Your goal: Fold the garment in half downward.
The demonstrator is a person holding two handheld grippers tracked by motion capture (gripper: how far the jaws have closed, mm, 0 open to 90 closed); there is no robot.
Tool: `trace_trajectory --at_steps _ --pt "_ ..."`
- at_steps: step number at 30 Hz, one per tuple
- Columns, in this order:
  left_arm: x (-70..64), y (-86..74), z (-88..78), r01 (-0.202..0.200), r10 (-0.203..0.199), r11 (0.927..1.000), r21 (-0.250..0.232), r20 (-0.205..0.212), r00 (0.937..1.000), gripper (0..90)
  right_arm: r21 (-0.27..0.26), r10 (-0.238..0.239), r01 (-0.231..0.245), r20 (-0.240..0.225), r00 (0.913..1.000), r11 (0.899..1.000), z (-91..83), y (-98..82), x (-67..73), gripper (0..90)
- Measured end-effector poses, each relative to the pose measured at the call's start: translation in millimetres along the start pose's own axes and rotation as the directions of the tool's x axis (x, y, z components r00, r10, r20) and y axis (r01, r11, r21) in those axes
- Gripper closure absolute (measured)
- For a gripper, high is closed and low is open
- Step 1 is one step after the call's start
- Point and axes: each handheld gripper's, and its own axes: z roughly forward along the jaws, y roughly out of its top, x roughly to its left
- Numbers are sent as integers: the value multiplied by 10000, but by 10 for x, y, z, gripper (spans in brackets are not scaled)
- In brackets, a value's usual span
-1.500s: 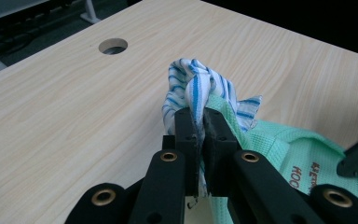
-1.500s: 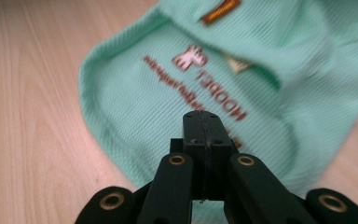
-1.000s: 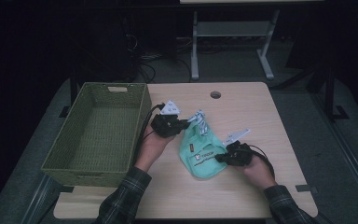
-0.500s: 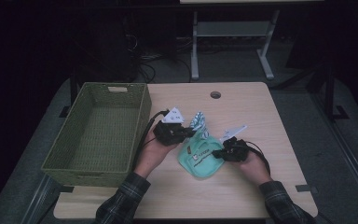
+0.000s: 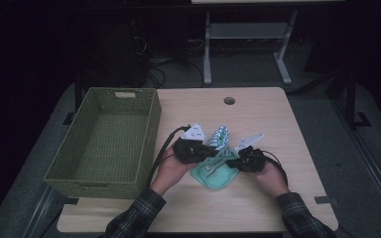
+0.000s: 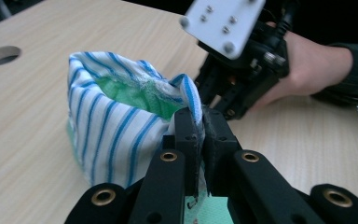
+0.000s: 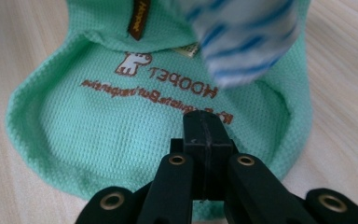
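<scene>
Left tool (image 6: 199, 128) clamped on the striped cloth edge (image 6: 121, 116), right tool (image 7: 207, 135) pinched the green garment (image 7: 121, 121), flat on the counter (image 5: 278, 124), beside a basket (image 5: 104, 144).

A light wooden table (image 5: 278, 124) fills the middle of the high view. A woven green basket (image 5: 151, 124) with a handle slot in its far wall stands on the table's side at nine o'clock. Near the table's edge at twelve o'clock is a round cable hole (image 5: 229, 100). Beyond it, at twelve o'clock, a grey metal stand (image 5: 248, 32) and loose cables (image 5: 166, 67) rest on the dark floor (image 5: 327, 106).
</scene>
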Motion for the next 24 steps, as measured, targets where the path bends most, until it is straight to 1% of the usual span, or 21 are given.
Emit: trace_trajectory --at_steps 1,2,6,7,11,12,13,16,17,18,19,20,21,22,24 --pt "-26 -13 22 -22 21 10000 70 92 10000 855 16 70 -70 8 10000 10000 -4 0 0 900" --pt "-47 -28 42 -120 118 9998 163 151 9998 855 12 69 -69 27 10000 10000 -5 -1 -1 899" --pt "-116 -102 114 -217 201 9990 402 408 9990 855 -77 42 -41 132 9999 10000 -25 -14 -12 900" --pt "-124 -121 126 -193 172 9988 440 460 9988 855 -165 4 -2 127 9999 9999 -46 -19 -27 900" --pt "-162 -172 173 -201 165 9982 559 641 9978 855 -343 208 -197 320 9993 9992 -165 -39 -70 899" --pt "-178 -186 196 -243 200 9978 611 699 9974 855 -375 201 -186 387 9990 9991 -191 -53 -91 899" --pt "-190 -195 213 -232 181 9976 658 762 9969 855 -406 305 -285 501 9983 9988 -223 -71 -110 899" --pt "-241 -233 289 -298 212 9961 827 1025 9945 855 -482 509 -482 563 9971 9977 -287 -112 -157 899" --pt "-257 -245 313 -382 281 9950 919 1096 9936 855 -514 493 -462 604 9970 9976 -300 -128 -176 899" --pt "-272 -255 333 -462 343 9940 995 1178 9924 855 -506 581 -549 639 9963 9972 -312 -139 -184 899" --pt "-289 -265 354 -473 337 9932 1060 1260 9915 855 -493 552 -520 651 9964 9974 -316 -152 -197 899" --pt "-302 -277 374 -528 374 9919 1153 1321 9905 854 -477 635 -603 674 9957 9970 -316 -157 -199 899" --pt "-313 -292 394 -586 410 9903 1264 1372 9897 854 -406 627 -600 702 9956 9974 -315 -164 -205 899" --pt "-323 -315 421 -688 470 9870 1452 1487 9878 854 -370 564 -539 725 9958 9979 -311 -167 -216 899" --pt "-339 -352 455 -711 442 9843 1613 1648 9853 854 -317 674 -650 822 9943 9974 -304 -172 -225 899"
